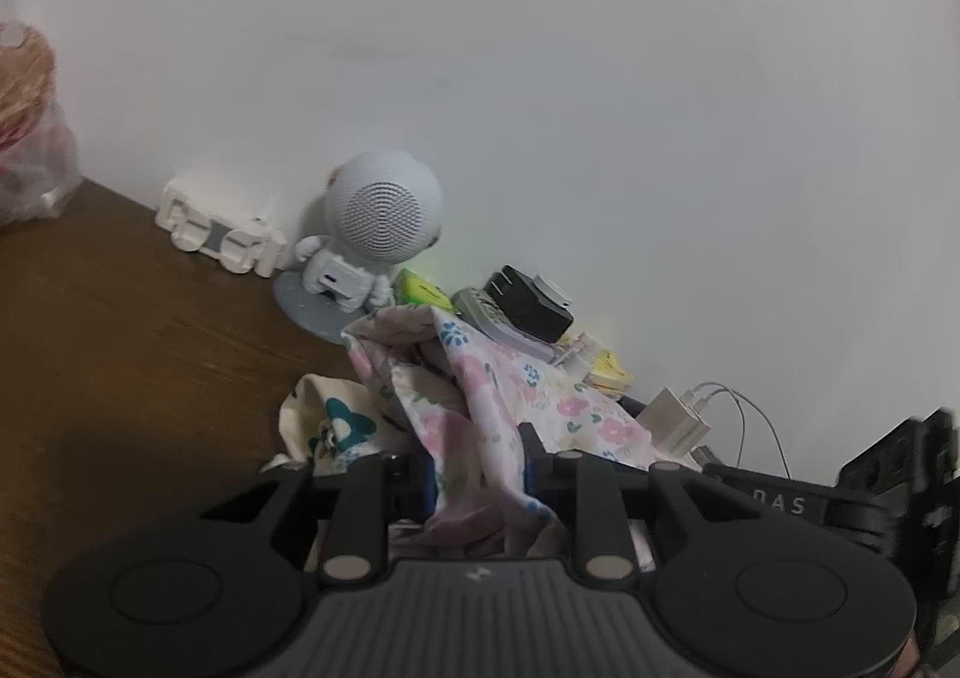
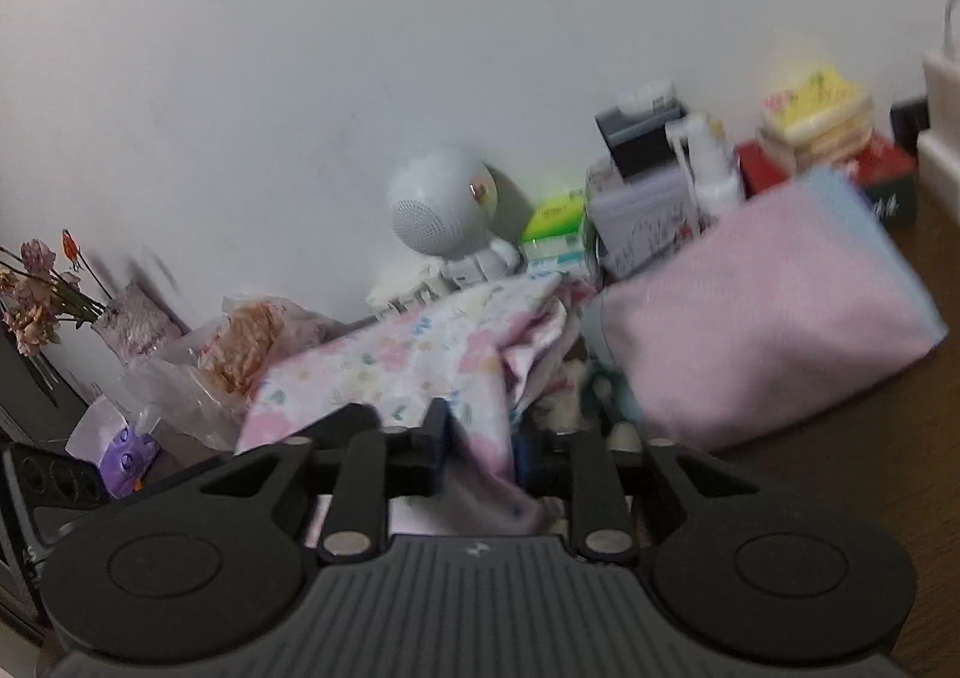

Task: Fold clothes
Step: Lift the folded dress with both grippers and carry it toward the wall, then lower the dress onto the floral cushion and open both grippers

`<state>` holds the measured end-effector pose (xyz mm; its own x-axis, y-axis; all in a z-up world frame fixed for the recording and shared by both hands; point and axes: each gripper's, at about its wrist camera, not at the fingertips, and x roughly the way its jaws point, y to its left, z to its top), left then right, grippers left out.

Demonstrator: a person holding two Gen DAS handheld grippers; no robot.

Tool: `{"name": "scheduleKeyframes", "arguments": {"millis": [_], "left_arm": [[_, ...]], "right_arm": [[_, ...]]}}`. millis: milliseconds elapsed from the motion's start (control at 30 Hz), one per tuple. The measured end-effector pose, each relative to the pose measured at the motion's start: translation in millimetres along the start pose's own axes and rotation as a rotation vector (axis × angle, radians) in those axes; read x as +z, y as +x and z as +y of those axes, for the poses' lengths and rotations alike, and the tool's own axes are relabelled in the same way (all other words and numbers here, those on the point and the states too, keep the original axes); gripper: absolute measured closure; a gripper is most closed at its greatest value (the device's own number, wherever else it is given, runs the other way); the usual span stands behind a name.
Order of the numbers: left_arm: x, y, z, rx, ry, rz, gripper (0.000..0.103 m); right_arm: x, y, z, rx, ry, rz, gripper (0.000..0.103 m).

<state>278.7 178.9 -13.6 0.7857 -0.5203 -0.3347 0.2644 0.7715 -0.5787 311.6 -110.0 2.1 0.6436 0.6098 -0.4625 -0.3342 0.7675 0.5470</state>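
At lower centre of each wrist view, a floral cloth (image 1: 480, 408) runs between the fingers. The left hand-held gripper (image 1: 477, 468) is clamped on it; the right hand-held gripper (image 2: 480, 456) also pinches it. A folded pink towel (image 2: 774, 318) lies at right on the brown tabletop (image 1: 120, 330), near a white speaker (image 1: 384, 222).

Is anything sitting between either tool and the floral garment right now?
Nothing visible. The floral garment already runs between the fingers of the left tool, and the right tool has it between its fingers too.
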Motion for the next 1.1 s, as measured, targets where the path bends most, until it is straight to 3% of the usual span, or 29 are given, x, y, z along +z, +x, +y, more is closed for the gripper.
{"name": "scheduleKeyframes", "arguments": {"millis": [133,233,300,433,500,600,633,667,800,867,900,933,1000,1100], "left_arm": [[1,-4,4,0.012,-0.025,0.006,0.076],[12,-11,7,0.044,-0.021,-0.008,0.065],[22,-24,0,0.100,0.008,-0.057,0.056],[39,-48,-26,0.195,0.117,-0.168,0.056],[39,-52,-43,0.199,0.181,-0.207,0.056],[26,-41,-70,0.215,0.308,-0.198,0.057],[20,-34,-74,0.226,0.347,-0.182,0.063],[16,-28,-74,0.226,0.358,-0.164,0.072],[11,-13,-58,0.258,0.312,-0.103,0.082],[12,-12,-52,0.265,0.302,-0.094,0.082],[12,-11,-50,0.269,0.300,-0.089,0.082],[12,-11,-48,0.272,0.299,-0.083,0.082],[12,-11,-46,0.279,0.296,-0.075,0.082],[11,-8,-43,0.289,0.307,-0.058,0.082]], "right_arm": [[-5,4,1,0.005,-0.016,-0.026,0.064],[-7,2,10,-0.007,-0.072,-0.053,0.062],[-8,1,14,-0.022,-0.108,-0.068,0.060],[-3,-9,16,-0.058,-0.152,-0.116,0.032],[-1,-11,18,-0.062,-0.173,-0.131,0.032],[-1,-13,26,-0.059,-0.217,-0.153,0.031],[-1,-14,28,-0.056,-0.228,-0.161,0.030],[-1,-16,30,-0.053,-0.238,-0.169,0.030],[7,-26,26,-0.081,-0.233,-0.201,0.030],[9,-31,22,-0.105,-0.213,-0.221,0.032],[10,-33,20,-0.117,-0.202,-0.231,0.040],[11,-36,18,-0.112,-0.196,-0.252,0.055],[13,-41,16,-0.059,-0.181,-0.287,0.069],[10,-38,23,-0.032,-0.237,-0.305,0.077]]}}
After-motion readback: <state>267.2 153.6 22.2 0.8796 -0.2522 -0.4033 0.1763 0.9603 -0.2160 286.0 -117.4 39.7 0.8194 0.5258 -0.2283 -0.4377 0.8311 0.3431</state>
